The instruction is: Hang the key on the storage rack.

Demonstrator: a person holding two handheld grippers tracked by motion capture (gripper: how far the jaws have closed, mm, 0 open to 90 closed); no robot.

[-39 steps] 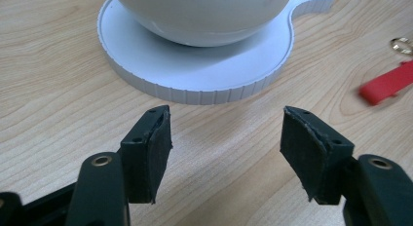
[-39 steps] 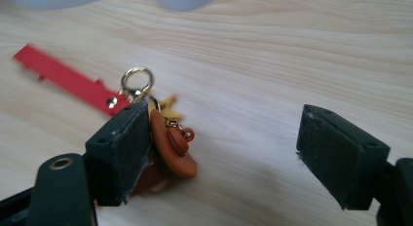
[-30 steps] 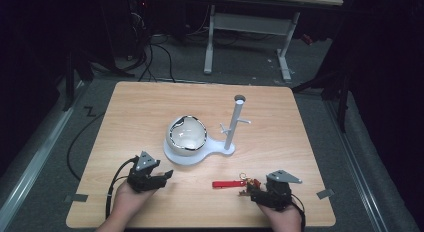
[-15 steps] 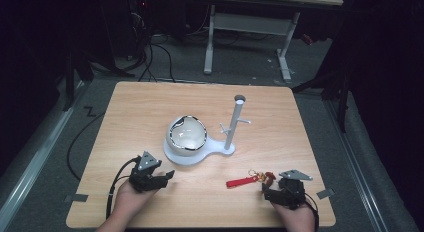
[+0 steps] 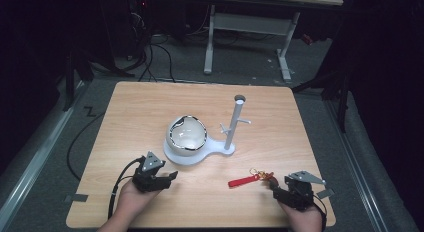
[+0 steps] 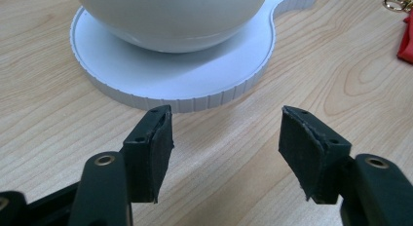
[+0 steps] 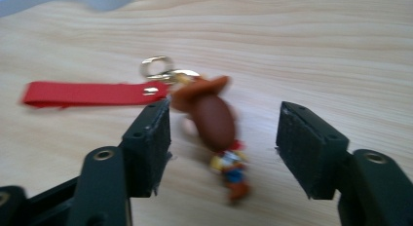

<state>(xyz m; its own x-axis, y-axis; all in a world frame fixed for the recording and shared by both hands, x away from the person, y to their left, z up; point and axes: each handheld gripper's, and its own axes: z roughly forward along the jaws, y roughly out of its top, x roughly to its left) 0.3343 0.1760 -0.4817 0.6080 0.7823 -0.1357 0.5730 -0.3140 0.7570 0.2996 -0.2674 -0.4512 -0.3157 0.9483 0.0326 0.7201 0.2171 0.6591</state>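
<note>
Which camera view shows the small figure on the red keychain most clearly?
The right gripper view: the figure lies close, between the open jaws, its brown hat and coloured body visible, though blurred. In the high view it is a tiny dark shape by the right gripper. The left gripper view catches the red strap and clasp.

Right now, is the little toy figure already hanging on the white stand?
No, the toy figure lies on the table between the right gripper's open jaws.

High view: overhead from six o'clock, facing twelve, far. Gripper views: close and low over the surface [image 5: 150,112]. Left's shares the white stand [image 6: 160,84] [image 5: 192,154]; right's the keychain [image 7: 209,119] [image 5: 252,178].
</note>
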